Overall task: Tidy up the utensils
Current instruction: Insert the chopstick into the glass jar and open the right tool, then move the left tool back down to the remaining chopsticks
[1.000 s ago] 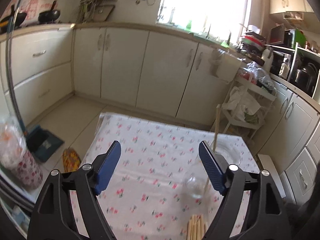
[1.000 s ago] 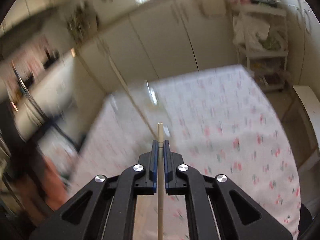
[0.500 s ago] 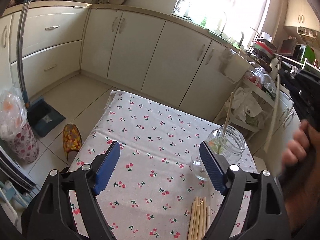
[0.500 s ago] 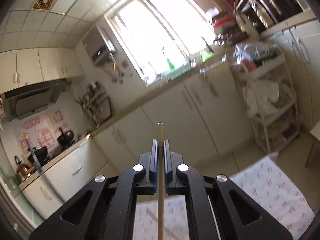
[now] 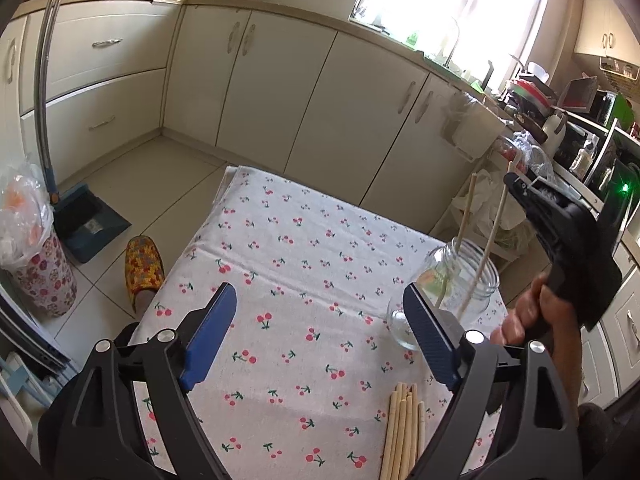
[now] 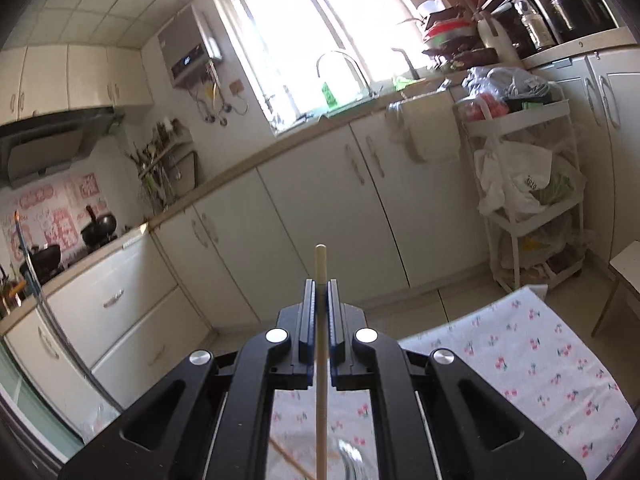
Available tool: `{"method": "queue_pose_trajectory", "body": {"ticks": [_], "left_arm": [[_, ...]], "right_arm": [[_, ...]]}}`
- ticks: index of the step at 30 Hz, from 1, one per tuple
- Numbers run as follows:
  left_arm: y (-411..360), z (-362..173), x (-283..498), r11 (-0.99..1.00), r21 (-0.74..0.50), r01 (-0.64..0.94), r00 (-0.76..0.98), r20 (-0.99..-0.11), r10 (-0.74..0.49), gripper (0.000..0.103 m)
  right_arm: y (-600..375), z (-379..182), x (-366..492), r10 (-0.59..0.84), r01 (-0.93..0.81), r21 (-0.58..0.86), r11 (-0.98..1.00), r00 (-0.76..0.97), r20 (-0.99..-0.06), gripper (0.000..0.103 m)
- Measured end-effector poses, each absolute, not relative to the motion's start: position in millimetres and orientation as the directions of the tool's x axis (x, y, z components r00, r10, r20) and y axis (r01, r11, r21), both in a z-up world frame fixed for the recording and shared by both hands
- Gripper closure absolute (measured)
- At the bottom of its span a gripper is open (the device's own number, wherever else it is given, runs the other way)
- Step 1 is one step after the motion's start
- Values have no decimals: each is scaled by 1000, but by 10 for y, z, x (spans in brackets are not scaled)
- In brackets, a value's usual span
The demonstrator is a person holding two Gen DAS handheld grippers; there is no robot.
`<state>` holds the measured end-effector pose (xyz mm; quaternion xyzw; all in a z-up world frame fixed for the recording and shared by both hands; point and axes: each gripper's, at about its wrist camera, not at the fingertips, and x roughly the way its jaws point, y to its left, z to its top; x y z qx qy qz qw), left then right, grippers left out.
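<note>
A clear glass jar (image 5: 460, 280) stands on the cherry-print tablecloth (image 5: 300, 280) at the right. One wooden chopstick (image 5: 466, 208) leans in it. My right gripper (image 6: 321, 292) is shut on a second chopstick (image 6: 320, 344) and holds it upright, its lower end inside the jar (image 5: 490, 240). In the left wrist view the right gripper (image 5: 516, 184) is above and right of the jar. My left gripper (image 5: 320, 320) is open and empty above the table, its right finger in front of the jar. A bundle of chopsticks (image 5: 404, 432) lies at the near edge.
Cream kitchen cabinets (image 5: 280, 92) line the far wall. A white storage cart (image 6: 528, 184) stands right of the table. On the floor at the left are a slipper (image 5: 144, 268), a dustpan (image 5: 86, 220) and a bagged bin (image 5: 32, 240).
My right gripper has tilted up from the table, come over the jar and lowered its chopstick into the jar. My left gripper has moved a little, with the jar clearer beside its right finger.
</note>
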<state>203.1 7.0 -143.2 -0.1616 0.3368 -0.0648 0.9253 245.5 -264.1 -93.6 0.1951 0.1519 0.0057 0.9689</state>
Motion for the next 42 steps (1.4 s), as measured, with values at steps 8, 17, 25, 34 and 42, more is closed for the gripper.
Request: {"method": "queue_pose_trajectory", "body": {"ticks": [8,17,25,34,42], "left_arm": [[-55,-1417,1939,949,-311,42,741,-628,-238,21],[-408,-1671,1785,963,-233,133,627,-733,-264,20],[-787,-1925,1678,982,-67,178,568,-808,-158,20],[-831,-2090,1716,983,23,180,534,-842,-78,20],[-912,-2151,1752,976,55,209,521,-851,-63,20]], "right_arm": [[-2585,-1060,2206,151,-1,351,937,904,-400,78],[-2966,-1282,1224,167,76,380,922,808,-565,66],[-3069,-1719,573,180,153,384,910,690,-701,58],[-3008,-1772,445,221,140,415,899,674,-705,53],[-2916,-1757,382,246,120,428,896,668,-702,49]]}}
